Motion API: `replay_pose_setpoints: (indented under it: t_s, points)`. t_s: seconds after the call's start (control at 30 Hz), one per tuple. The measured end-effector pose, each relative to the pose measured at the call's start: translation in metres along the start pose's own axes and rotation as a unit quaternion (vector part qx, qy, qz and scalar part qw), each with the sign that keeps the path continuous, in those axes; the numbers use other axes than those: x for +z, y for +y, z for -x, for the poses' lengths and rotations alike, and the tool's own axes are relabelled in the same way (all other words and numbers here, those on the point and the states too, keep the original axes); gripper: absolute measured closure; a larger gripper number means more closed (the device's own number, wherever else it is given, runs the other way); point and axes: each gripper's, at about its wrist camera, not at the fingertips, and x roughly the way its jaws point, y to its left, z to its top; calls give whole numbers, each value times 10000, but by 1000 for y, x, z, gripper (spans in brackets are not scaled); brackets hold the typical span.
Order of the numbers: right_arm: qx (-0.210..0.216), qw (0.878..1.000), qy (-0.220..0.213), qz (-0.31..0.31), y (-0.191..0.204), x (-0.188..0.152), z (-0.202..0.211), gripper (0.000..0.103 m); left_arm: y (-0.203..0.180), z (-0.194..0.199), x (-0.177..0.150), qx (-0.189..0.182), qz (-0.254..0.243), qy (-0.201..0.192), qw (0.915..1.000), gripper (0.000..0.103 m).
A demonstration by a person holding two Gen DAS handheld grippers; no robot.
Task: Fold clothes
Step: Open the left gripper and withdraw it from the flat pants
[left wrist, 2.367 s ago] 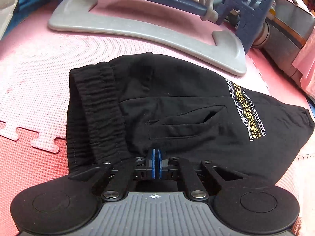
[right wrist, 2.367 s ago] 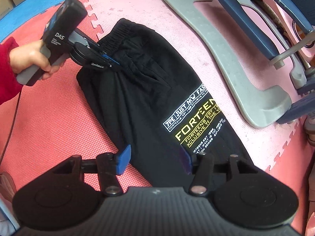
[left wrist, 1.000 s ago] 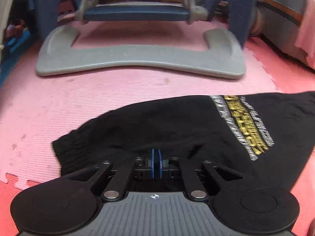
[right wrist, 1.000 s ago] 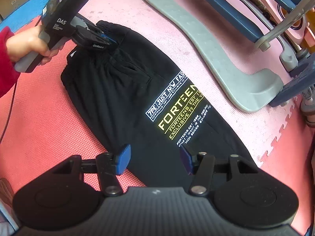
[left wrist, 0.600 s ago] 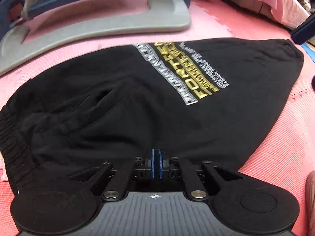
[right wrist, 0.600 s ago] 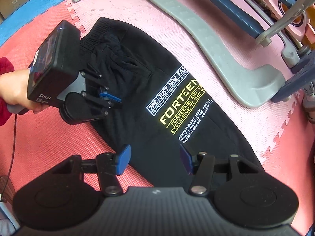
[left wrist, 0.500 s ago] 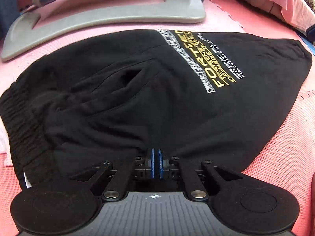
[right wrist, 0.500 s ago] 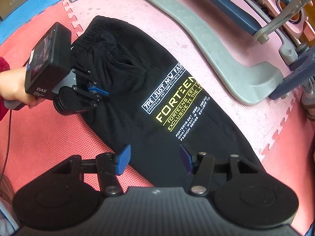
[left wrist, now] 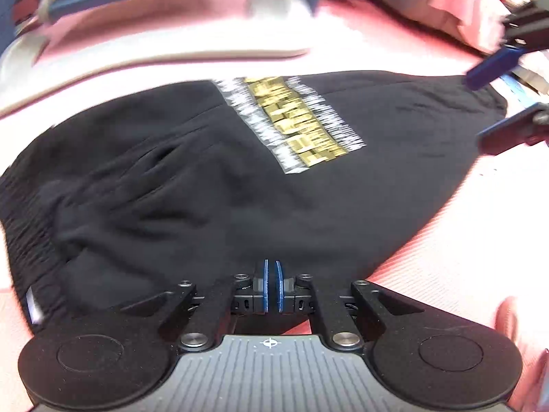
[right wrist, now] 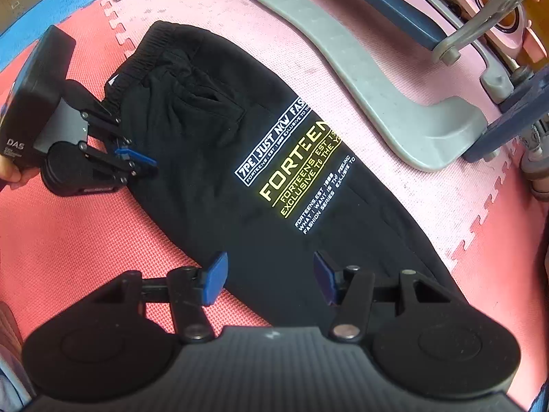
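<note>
You are working on a floor of interlocking foam mats (right wrist: 85, 240), red nearer you and pink beyond; a curved grey plastic base (right wrist: 360, 79) with blue bars lies on the pink part, and pink fabric is bunched at the far edge in the left wrist view, which is blurred.

A pair of black cotton jogging trousers with a yellow and white printed slogan (right wrist: 260, 185) lies flat across the seam between the two colours, folded lengthwise, elastic waistband away from you.

Your left tool (right wrist: 137, 159) is pinched closed on the trousers' near edge below the waistband; your right tool (right wrist: 269, 274) hovers with its blue pads apart over the leg end, gripping nothing.

The step looks like the crosswise fold, only begun; next, likely close the right tool on the hem, then bring one end over the other, keeping edges aligned.
</note>
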Motion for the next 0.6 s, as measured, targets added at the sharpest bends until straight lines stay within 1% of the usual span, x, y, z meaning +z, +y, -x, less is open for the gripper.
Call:
replay_pose_setpoints:
  t_s: [0.1, 0.13, 0.23, 0.3, 0.4, 0.53, 0.6]
  points:
    - [47, 10000, 43, 6, 0, -3, -3, 48, -24, -17, 12, -115, -122, -70, 9998, 91]
    - [56, 10000, 54, -1, 0, -4, -3, 48, -25, -22, 13, -119, -106, -36, 9999, 91]
    - [64, 9999, 96, -62, -4, -10, -5, 48, -27, -39, 6, -5, -225, 210, 9995, 91]
    - [43, 9998, 146, -156, -9, -16, -8, 48, -23, -47, -3, 141, -247, 351, 9990, 91]
    - [11, 9993, 220, -297, -17, -24, -12, 48, -8, -43, -10, 249, -85, 477, 9985, 91]
    - [-87, 9984, 298, -471, -26, -34, -16, 47, 6, -27, -4, 469, 107, 858, 9952, 91]
    - [-114, 9975, 328, -615, -30, -41, -14, 47, 2, -14, 9, 367, 111, 1120, 9930, 90]
